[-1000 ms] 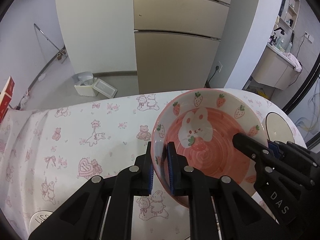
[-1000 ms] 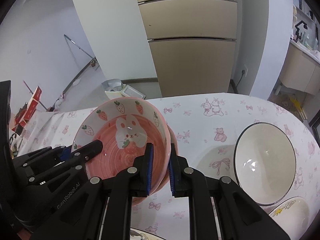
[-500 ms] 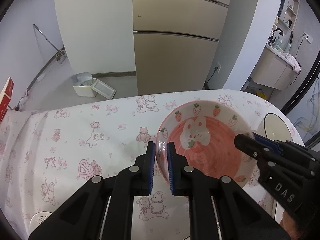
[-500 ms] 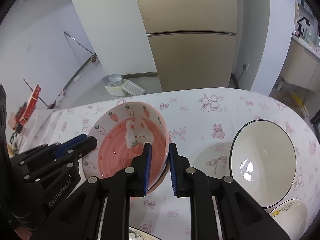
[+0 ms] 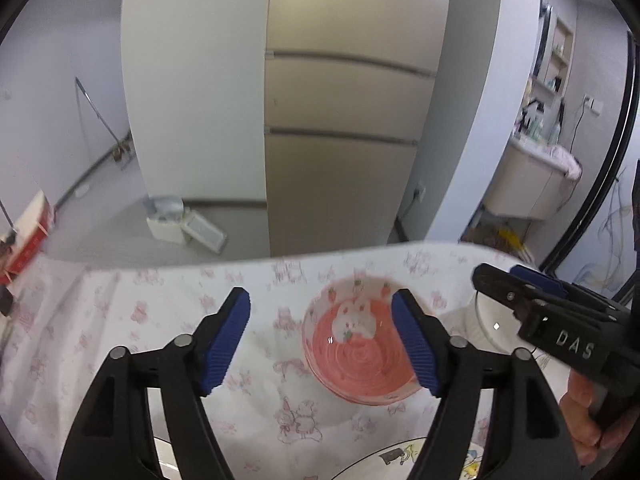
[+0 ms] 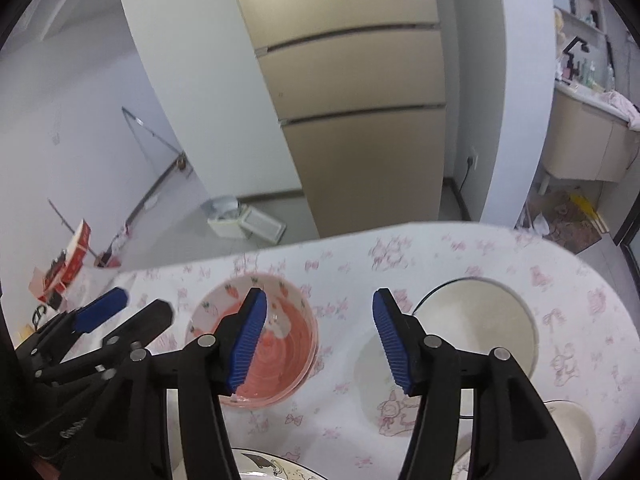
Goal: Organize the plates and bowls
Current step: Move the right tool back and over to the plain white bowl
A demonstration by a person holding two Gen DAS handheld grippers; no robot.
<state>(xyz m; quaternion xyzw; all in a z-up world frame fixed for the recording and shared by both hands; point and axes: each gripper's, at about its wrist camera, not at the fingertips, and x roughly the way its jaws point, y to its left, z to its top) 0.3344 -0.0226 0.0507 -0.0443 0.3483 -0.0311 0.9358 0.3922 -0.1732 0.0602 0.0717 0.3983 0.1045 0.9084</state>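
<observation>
Pink glazed ceramic bowl with rabbit and strawberries (image 5: 360,344) sitting on far part of pink-printed tablecloth (image 5: 120,332) | left gripper (image 5: 320,340) and right gripper (image 6: 318,340) just opening, gaping, holding nothing | likely handling stiff, slick, breakable; pinching the rim.

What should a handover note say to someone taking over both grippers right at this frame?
Left gripper: open, nothing held; its jaws have just been opening.
Right gripper: open, nothing held; its jaws have just been opening too.
Pink ceramic bowl with the rabbit and strawberry print: released, resting on the pink-patterned tablecloth.
Cream bowl with a dark rim: to its right in the right wrist view, standing apart.
Illustrated white dishes sit at the near edge.
Done: pink bowl set down. Left: gather the remaining bowls and plates.
</observation>
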